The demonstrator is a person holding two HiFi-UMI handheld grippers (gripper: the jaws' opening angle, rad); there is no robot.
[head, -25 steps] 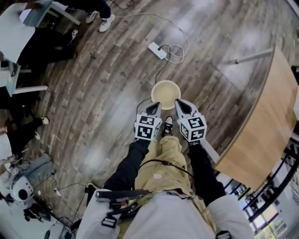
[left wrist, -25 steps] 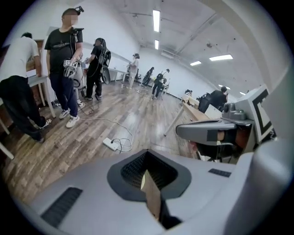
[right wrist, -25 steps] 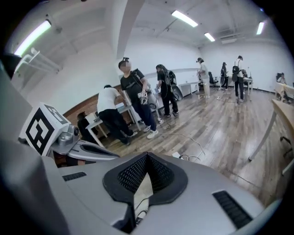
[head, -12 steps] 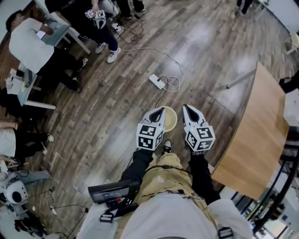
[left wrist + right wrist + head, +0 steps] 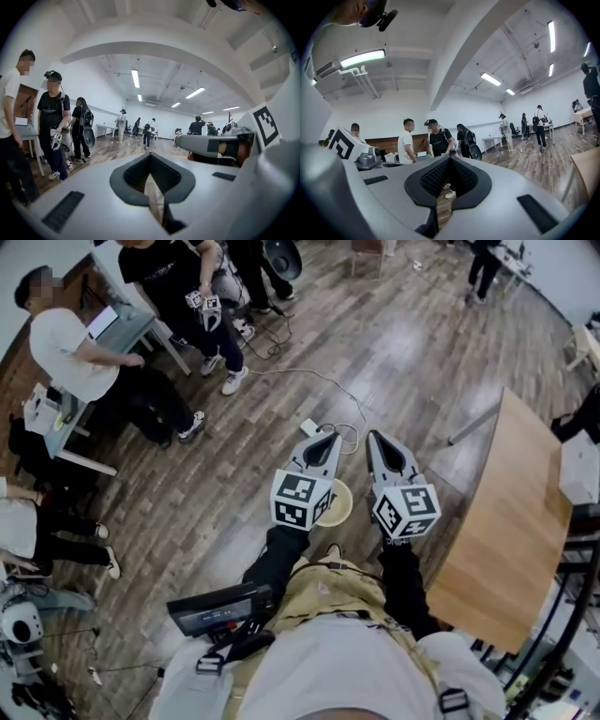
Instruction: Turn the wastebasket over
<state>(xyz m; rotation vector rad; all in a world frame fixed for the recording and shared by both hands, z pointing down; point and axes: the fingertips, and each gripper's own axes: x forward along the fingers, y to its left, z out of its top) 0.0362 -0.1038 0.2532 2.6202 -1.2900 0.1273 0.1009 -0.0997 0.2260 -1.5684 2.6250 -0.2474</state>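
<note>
The basket (image 5: 339,504) stands on the floor (image 5: 403,352) just ahead of the person's feet. In the head view it shows at 3 o'clock from the left cube (image 5: 302,501), which covers about half of it. It seems to stand mouth up, though too little shows to be sure.

Both tongs are held out level, well above it, tips pointing to 12 o'clock. The left gripper (image 5: 326,437) has its jaws pressed together on nothing, with only a thin slit between the dark ribbed pads. The right gripper (image 5: 449,161) is the same, shut and empty.

To turn the basket well, I'd say both tongs need to come down and spread, then take the rim on opposite sides, at 9 and 3 o'clock, so it rolls between two grips and doesn't swing from one. Bite deep over the lip, because a shallow pinch may slide off.

The basket is round and cream, smooth like thin plastic — probably light, and its wall may flex. The floor is glossy wood plank, so the basket could skate if pushed sideways. A power strip (image 5: 309,427) and its cord lie at 12 o'clock, near but apart — worth keeping clear.
</note>
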